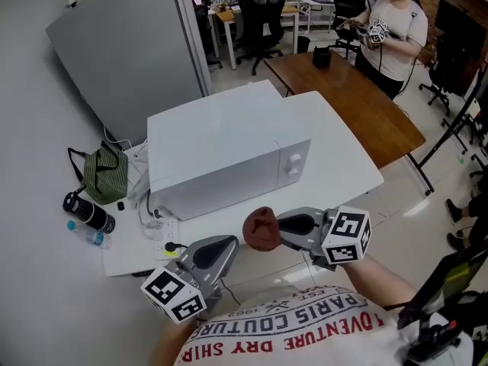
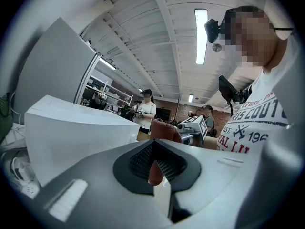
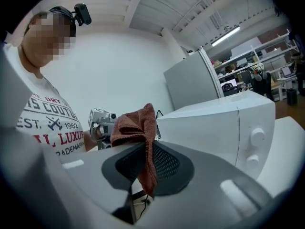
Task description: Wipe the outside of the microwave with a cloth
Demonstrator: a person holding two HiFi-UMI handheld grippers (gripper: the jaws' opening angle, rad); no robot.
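Observation:
The white microwave (image 1: 221,158) stands on a white table (image 1: 347,155) in front of me, its dials facing right. My right gripper (image 1: 278,226) is shut on a reddish-brown cloth (image 1: 261,229), held up just before the microwave's front. In the right gripper view the cloth (image 3: 136,123) hangs down between the pads, next to the microwave (image 3: 214,128). My left gripper (image 1: 231,244) points at the cloth from the lower left with its jaws together. The left gripper view shows the cloth (image 2: 164,128) just past the tips and a cloth-coloured strip in the slit; whether it is pinched is unclear.
A green striped bag (image 1: 103,172), a black bottle (image 1: 88,212) and a power strip with cables (image 1: 156,231) lie left of the microwave. A brown table (image 1: 351,97) stands behind, with a person (image 1: 393,29) beside it. A grey partition (image 1: 122,44) rises at the back left.

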